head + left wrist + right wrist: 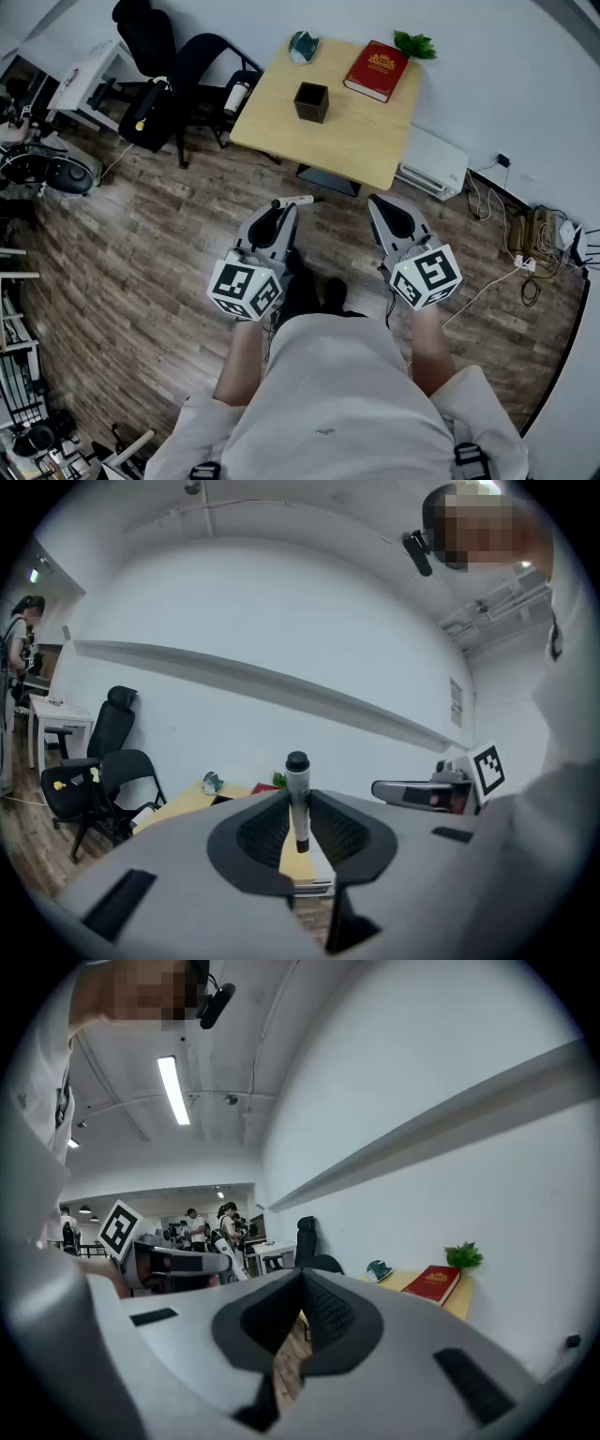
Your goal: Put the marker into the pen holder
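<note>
Your left gripper was clamped on the marker, held over the floor, well apart from the table. Head view showed the marker lying crosswise at the jaw tips. Left gripper view showed it pinched upright between the pads, black cap on top. The pen holder stood on the table near the red book, clear only in head view. Your right gripper had its jaws drawn together on nothing. Only right gripper view showed people standing in the room behind.
</note>
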A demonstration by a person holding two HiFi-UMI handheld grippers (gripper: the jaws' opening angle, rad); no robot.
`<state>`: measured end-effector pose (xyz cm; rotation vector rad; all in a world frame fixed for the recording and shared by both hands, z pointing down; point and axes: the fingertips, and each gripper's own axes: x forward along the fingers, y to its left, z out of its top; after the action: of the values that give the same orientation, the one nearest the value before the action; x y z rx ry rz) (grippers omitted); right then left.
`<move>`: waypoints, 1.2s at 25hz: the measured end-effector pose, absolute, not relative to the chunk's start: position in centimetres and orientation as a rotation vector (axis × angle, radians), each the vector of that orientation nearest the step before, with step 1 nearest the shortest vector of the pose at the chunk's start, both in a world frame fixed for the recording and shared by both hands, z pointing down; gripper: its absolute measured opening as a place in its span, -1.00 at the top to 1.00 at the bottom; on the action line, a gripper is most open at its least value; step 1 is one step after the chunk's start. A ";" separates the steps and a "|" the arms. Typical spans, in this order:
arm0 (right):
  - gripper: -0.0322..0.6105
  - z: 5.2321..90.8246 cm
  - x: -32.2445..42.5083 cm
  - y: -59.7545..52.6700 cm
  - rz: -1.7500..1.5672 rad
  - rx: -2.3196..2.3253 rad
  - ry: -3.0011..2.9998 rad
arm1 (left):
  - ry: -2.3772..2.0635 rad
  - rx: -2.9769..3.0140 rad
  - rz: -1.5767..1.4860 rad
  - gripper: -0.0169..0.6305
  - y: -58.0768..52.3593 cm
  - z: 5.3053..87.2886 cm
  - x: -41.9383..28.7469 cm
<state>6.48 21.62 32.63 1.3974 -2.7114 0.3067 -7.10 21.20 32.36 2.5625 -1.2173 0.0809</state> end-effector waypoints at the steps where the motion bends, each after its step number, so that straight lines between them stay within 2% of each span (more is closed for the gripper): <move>1: 0.90 32.6 6.4 21.8 0.301 1.388 -2.713 | -1.221 2.562 0.079 0.75 21.3 32.2 -7.0; 30: 0.90 33.3 6.0 23.7 0.307 1.433 -2.668 | -1.188 2.576 0.062 0.75 22.6 32.0 -8.1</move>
<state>5.99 23.69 33.29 1.4330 -2.6676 0.3069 -8.13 22.59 31.96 2.5765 -1.1885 0.0619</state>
